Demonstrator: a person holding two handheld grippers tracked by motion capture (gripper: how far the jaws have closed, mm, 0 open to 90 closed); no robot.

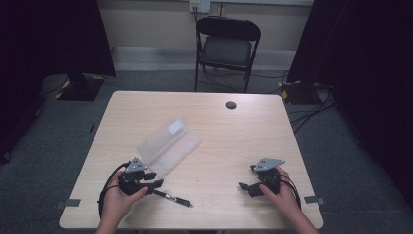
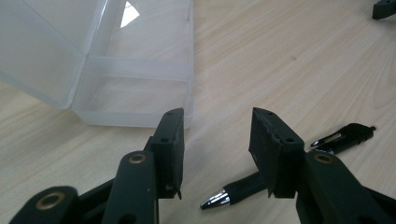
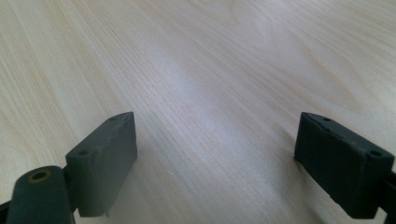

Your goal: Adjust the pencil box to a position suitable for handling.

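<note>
The left gripper (image 2: 217, 154) stands part open over the table (image 1: 229, 141), jaws apart with nothing clamped; the pen (image 2: 285, 168) lies on the wood below and behind them, its silver tip visible in the gap and its clip end showing past the right-hand jaw. In the high view the same gripper (image 1: 155, 179) sits at the near left corner, with the pen (image 1: 173, 198) just beside its tips and pointing toward the table edge. Just ahead of the jaws lies the clear box (image 2: 135, 88), lid (image 2: 42, 46) hinged open and leaning back; the tray holds nothing that can be seen, though glare on the plastic hides part of its floor. The step in hand appears to be getting the pen into the box. To do it well: lower the jaws square across the barrel, near its middle so the pen does not tip; close until the pads bite, not harder; lift clear of the tray wall before travelling; lay the pen along the tray's long axis, then open fully before withdrawing. Avoid nudging the light box, which would likely slide. The right gripper (image 3: 215, 163) rests wide open over bare wood, holding nothing, well apart from the pen; in the high view it (image 1: 246, 186) sits at the near right
</note>
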